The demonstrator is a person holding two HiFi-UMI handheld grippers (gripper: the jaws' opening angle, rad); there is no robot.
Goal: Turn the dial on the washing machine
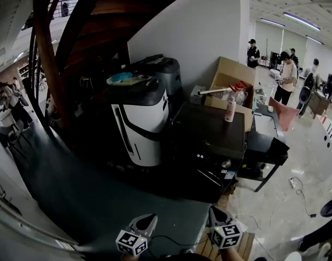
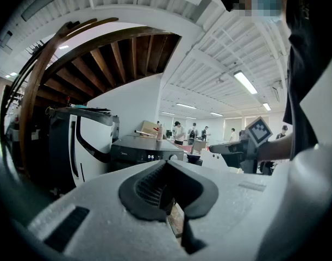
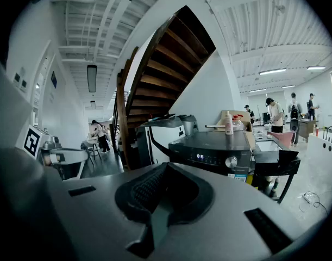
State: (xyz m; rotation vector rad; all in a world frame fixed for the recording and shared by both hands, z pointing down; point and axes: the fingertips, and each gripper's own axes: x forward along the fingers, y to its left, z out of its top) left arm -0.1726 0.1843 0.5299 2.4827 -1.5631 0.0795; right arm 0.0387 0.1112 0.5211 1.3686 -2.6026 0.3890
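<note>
The washing machine (image 1: 209, 132) looks glossy black plastic, its dial (image 3: 231, 161) shiny metal, the staircase (image 3: 166, 64) dark wood.

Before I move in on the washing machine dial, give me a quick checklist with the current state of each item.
1. Target in view: ok. The dial shows on the front panel of the washing machine, right of the lit display.
2. Ready to grasp: not ok. The right gripper is shut and empty.
3. Other gripper out of the way: ok. The left gripper is shut, empty and away from the machine.
4. Contact with the dial: not ok. Both grippers are well short of it.
5. Dial's present setting: cannot tell, too small to read.
</note>
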